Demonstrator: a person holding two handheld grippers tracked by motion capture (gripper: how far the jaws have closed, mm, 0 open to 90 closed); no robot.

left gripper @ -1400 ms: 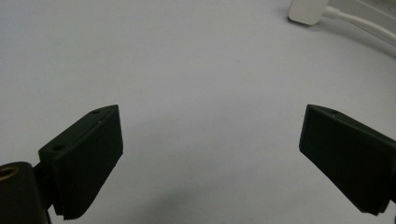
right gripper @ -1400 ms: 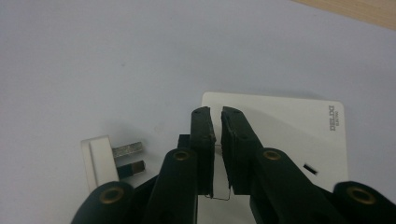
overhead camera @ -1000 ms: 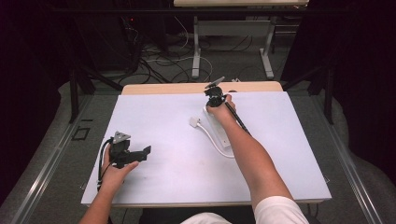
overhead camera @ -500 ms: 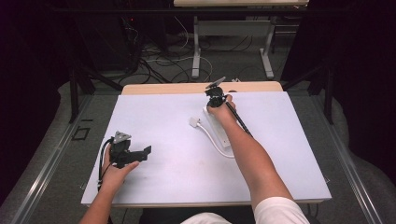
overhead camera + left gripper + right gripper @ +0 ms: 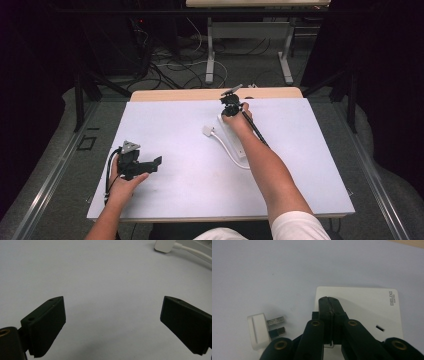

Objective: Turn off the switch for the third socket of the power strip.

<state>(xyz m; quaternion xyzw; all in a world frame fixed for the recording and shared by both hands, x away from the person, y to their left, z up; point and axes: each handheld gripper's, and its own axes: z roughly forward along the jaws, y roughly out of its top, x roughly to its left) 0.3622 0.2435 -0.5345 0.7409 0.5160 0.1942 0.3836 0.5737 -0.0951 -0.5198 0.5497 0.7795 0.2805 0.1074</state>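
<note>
Lying flat on the matte white table (image 5: 165, 125), a white plastic power strip (image 5: 359, 312) sits near the far middle, a smooth rectangular slab with rounded corners. Grey lettering on its corner reads "DELIXI" as best I can make out, and a small dark slot shows in its top face. A white cord (image 5: 227, 150) curves from the strip toward the near side and back round to a white plug (image 5: 260, 331), which lies on the table just beside the strip. The plug is a blocky, slightly translucent piece with two flat metal prongs, one pale and one darker.

In the right gripper view, the right gripper (image 5: 329, 301) hangs over the strip with its black jaws pressed together, nothing between them; whether the tips touch the strip I cannot tell. Its arms are black plastic with brass-coloured pivots. The high view shows the right hand (image 5: 239, 119) reaching out to the far part of the table.

At the near left of the table, the left hand (image 5: 125, 181) holds the left gripper (image 5: 112, 322) low, its jaws spread wide over bare surface. Their inner faces are finely ribbed. A grey three-cornered plate (image 5: 129, 146) tops it, and a black cable (image 5: 108, 172) loops beside the wrist.

A strip of bare wood (image 5: 200, 94) edges the far side of the table.
</note>
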